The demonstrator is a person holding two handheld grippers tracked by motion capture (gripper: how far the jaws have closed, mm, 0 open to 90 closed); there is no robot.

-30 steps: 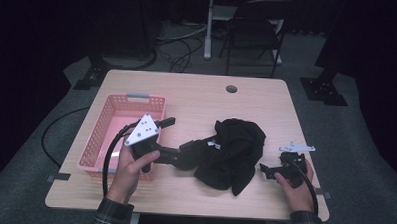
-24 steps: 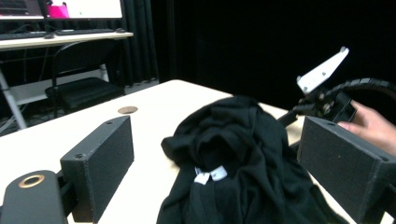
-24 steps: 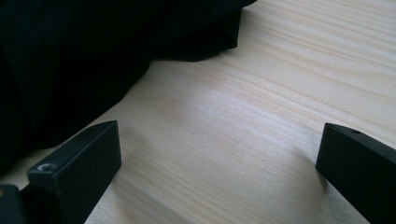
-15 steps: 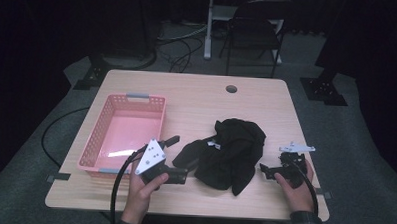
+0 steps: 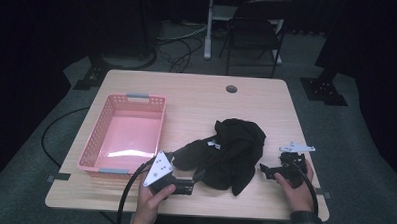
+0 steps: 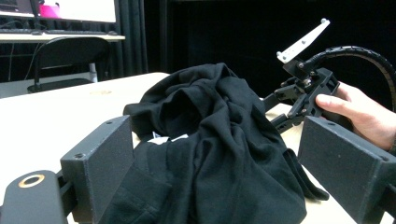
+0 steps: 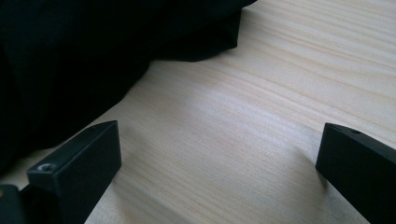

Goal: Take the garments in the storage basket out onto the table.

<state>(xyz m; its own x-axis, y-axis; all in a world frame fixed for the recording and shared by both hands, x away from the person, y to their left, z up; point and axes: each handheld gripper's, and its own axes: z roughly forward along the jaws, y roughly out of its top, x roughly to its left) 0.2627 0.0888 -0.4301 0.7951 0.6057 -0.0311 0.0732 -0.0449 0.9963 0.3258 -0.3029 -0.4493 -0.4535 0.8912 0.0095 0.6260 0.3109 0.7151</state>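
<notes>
A crumpled black garment (image 5: 232, 149) with a small white label lies on the wooden table (image 5: 202, 99), right of centre. My left gripper (image 5: 189, 184) is near the front edge and points right at the garment's near-left fold. In the left gripper view its jaws stand wide open, with the black garment (image 6: 219, 140) heaped just ahead between them. My right gripper (image 5: 265, 170) rests low by the garment's right side, pointing left. In the right gripper view it is open (image 7: 219, 154) over bare wood, and the garment's edge (image 7: 70, 56) lies up and to the left.
A pink plastic basket (image 5: 90, 147) with nothing in it stands on the table's left half, just behind my left hand. A round cable hole (image 5: 231, 88) sits near the far edge. A chair (image 5: 254, 24) and stand legs are beyond the table. Cables trail from both grippers.
My left gripper has drawn back from beside the basket toward the front edge and slightly right, staying open. The right gripper and the garment have not moved.
</notes>
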